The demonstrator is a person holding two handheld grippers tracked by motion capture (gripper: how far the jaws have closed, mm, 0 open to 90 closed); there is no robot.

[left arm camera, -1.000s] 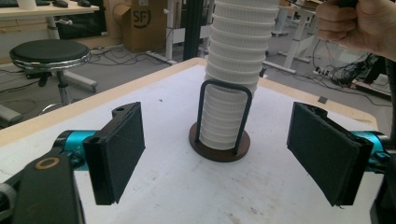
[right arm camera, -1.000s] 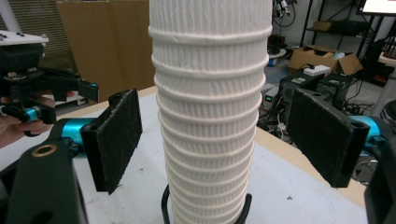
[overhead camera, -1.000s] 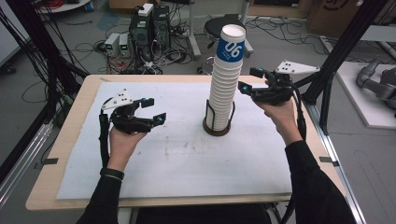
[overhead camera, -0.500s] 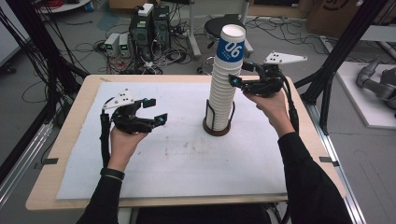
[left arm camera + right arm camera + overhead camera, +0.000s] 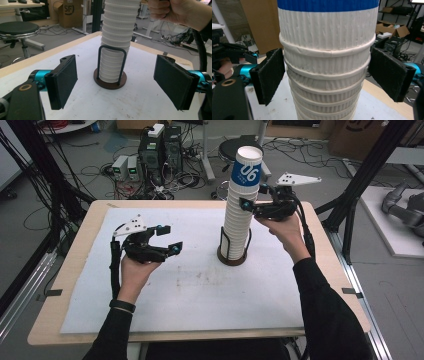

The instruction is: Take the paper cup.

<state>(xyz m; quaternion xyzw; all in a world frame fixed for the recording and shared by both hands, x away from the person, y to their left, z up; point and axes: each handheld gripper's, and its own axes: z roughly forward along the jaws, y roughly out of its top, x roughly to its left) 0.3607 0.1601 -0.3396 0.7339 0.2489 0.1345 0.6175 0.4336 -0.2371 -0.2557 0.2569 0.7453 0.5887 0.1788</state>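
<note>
Right gripper (image 5: 327, 80) open, jaws straddling the cup stack (image 5: 241, 210) high up, just under the blue-banded top cup (image 5: 248, 167). In the right gripper view the left pad (image 5: 270, 75) sits at or nearly on the ribbed wall; right pad (image 5: 390, 75) stands a little off it. Nothing gripped yet.

Likely step: pinch the upper cup or cups and lift off. To do it well:
- Centre the stack between the pads so both land together; 1 pad first will push the tall stack sideways.
- Close on a rolled rim band, not thin wall between rims, and squeeze lightly; paper cups dent.
- Lift straight up along the stack axis; a tilted pull may drag nested cups along or rock the stack.

Beyond the right gripper, the stack drops into a dark wire holder (image 5: 111, 66) on a round base (image 5: 110, 81) standing on the white surface (image 5: 190, 290).

Farther across, left gripper (image 5: 167, 239) open, empty, held above the surface well clear of the stack, jaws facing it with the holder between them at a distance. It could steady the holder if cups stick.
</note>
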